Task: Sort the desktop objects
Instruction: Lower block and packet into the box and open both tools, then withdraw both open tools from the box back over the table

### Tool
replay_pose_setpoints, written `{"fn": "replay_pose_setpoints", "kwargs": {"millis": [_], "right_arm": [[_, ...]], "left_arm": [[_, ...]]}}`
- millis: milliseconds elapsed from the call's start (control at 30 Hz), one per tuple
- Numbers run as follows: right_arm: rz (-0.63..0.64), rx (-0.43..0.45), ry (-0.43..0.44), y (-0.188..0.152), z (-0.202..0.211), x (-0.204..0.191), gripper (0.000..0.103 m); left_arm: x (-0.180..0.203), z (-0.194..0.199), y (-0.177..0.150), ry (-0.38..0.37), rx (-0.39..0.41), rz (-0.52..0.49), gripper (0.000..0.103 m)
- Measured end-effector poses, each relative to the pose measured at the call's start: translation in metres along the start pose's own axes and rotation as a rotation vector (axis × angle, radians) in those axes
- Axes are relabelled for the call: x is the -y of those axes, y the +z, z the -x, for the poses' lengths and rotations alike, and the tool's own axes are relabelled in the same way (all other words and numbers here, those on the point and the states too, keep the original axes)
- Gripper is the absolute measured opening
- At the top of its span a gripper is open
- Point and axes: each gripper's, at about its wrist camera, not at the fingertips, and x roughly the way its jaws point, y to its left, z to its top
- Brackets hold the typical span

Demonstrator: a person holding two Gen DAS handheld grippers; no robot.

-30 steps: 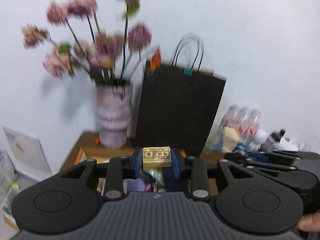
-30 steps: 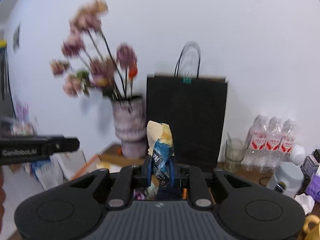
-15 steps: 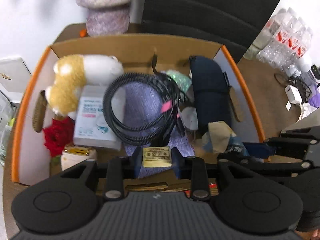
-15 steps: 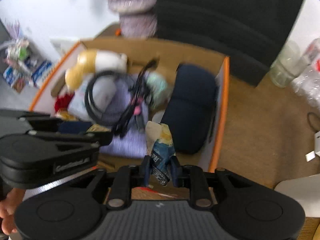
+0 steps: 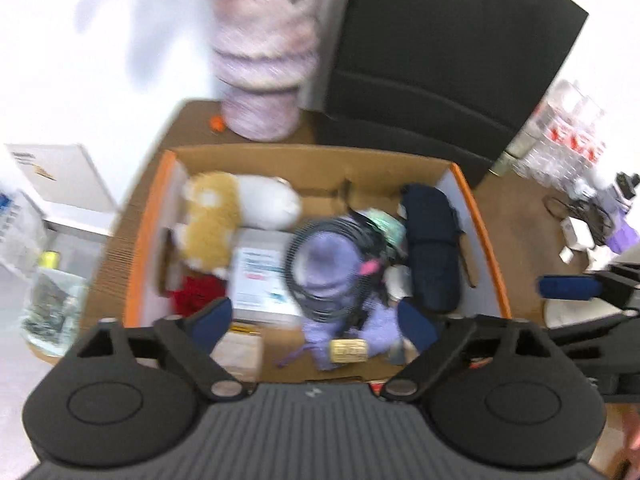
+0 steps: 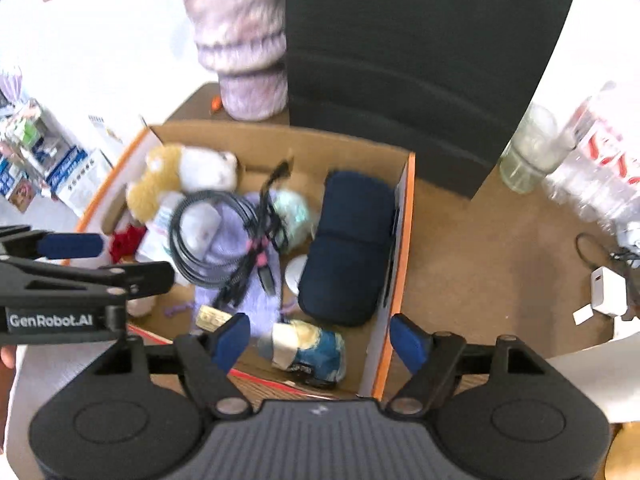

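Between your left gripper (image 5: 314, 318) fingers, which stand spread wide with nothing held, a small yellow block (image 5: 347, 351) lies on purple cloth (image 5: 340, 280) just ahead, inside the cardboard box (image 5: 312, 160). Your right gripper (image 6: 320, 338) is likewise spread and empty; a blue snack packet (image 6: 308, 350) lies directly ahead of it on the box floor, beside the near right wall. Judge both items as deposited. Farther ahead in the box sit a coiled black cable (image 6: 208, 240), a navy pouch (image 6: 344, 248) and a plush toy (image 6: 180, 176). To the right of the box, a white charger (image 6: 608, 290) and water bottles (image 6: 600, 160) stand on the desk; these may be left to sort.
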Motion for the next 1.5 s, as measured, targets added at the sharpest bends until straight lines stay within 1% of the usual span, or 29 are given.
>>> {"fn": "replay_pose_setpoints", "kwargs": {"millis": [33, 67, 100, 133, 200, 233, 267, 333, 400, 433, 500, 533, 633, 733, 833, 867, 933, 1000, 1067, 1133, 1267, 1333, 1433, 1500], "right_arm": [[-0.002, 0.014, 0.003, -0.001, 0.009, -0.002, 0.085], [-0.005, 0.024, 0.004, -0.001, 0.015, -0.004, 0.087], [-0.008, 0.029, 0.003, -0.001, 0.019, -0.006, 0.091], [-0.015, 0.031, -0.002, -0.001, 0.022, -0.009, 0.095], [-0.03, 0.045, -0.021, -0.003, 0.027, -0.016, 0.095], [-0.031, 0.057, -0.033, -0.004, 0.029, -0.021, 0.095], [-0.03, 0.071, -0.042, -0.006, 0.031, -0.024, 0.095], [-0.034, 0.119, -0.045, -0.012, 0.038, -0.03, 0.095], [-0.039, 0.199, -0.044, -0.021, 0.041, -0.035, 0.095], [-0.042, 0.264, -0.043, -0.028, 0.047, -0.038, 0.096], [-0.039, 0.36, -0.039, -0.04, 0.051, -0.041, 0.096], [-0.036, 0.4, -0.041, -0.046, 0.053, -0.042, 0.096], [-0.057, 0.477, -0.056, -0.06, 0.056, -0.043, 0.096], [-0.099, 0.527, -0.027, -0.078, 0.058, -0.043, 0.097], [-0.141, 0.563, 0.005, -0.106, 0.058, -0.045, 0.098], [-0.145, 0.583, 0.016, -0.122, 0.059, -0.047, 0.099], [-0.134, 0.619, 0.004, -0.153, 0.055, -0.052, 0.103], [-0.134, 0.622, -0.021, -0.177, 0.051, -0.058, 0.103], [-0.136, 0.61, -0.021, -0.203, 0.046, -0.061, 0.103], [-0.148, 0.605, -0.011, -0.23, 0.042, -0.064, 0.103], [-0.129, 0.553, -0.014, -0.274, 0.033, -0.073, 0.103], [-0.106, 0.537, -0.04, -0.294, 0.028, -0.08, 0.103], [-0.063, 0.513, -0.089, -0.318, 0.019, -0.089, 0.103], [-0.065, 0.496, -0.091, -0.327, 0.013, -0.092, 0.103]], "left_arm": [[-0.002, 0.006, -0.002, 0.042, 0.033, 0.01, 0.102], [-0.004, 0.012, -0.005, 0.09, 0.062, 0.019, 0.102], [-0.007, 0.016, -0.008, 0.121, 0.068, 0.022, 0.103], [-0.008, 0.017, -0.009, 0.133, 0.057, 0.027, 0.103], [-0.014, 0.02, -0.014, 0.137, 0.034, 0.052, 0.103], [-0.017, 0.024, -0.018, 0.141, 0.037, 0.06, 0.103], [-0.018, 0.03, -0.022, 0.15, 0.057, 0.063, 0.103], [-0.018, 0.046, -0.034, 0.151, 0.153, 0.051, 0.103], [-0.018, 0.061, -0.046, 0.144, 0.255, 0.041, 0.103], [-0.019, 0.066, -0.053, 0.147, 0.294, 0.037, 0.103], [-0.019, 0.071, -0.065, 0.142, 0.337, 0.023, 0.103], [-0.02, 0.072, -0.068, 0.133, 0.344, 0.016, 0.103], [-0.019, 0.076, -0.083, 0.126, 0.362, -0.012, 0.103], [-0.019, 0.081, -0.104, 0.141, 0.38, -0.031, 0.103], [-0.024, 0.089, -0.143, 0.121, 0.409, -0.072, 0.103], [-0.026, 0.09, -0.155, 0.129, 0.417, -0.078, 0.103], [-0.029, 0.092, -0.182, 0.142, 0.421, -0.092, 0.103], [-0.035, 0.093, -0.207, 0.135, 0.424, -0.08, 0.103], [-0.04, 0.094, -0.23, 0.124, 0.417, -0.069, 0.103], [-0.044, 0.094, -0.256, 0.108, 0.435, -0.064, 0.103], [-0.048, 0.086, -0.305, 0.128, 0.433, -0.059, 0.103], [-0.05, 0.08, -0.32, 0.122, 0.417, -0.059, 0.103], [-0.053, 0.068, -0.332, 0.117, 0.394, -0.043, 0.103], [-0.055, 0.06, -0.334, 0.126, 0.377, -0.035, 0.103]]}}
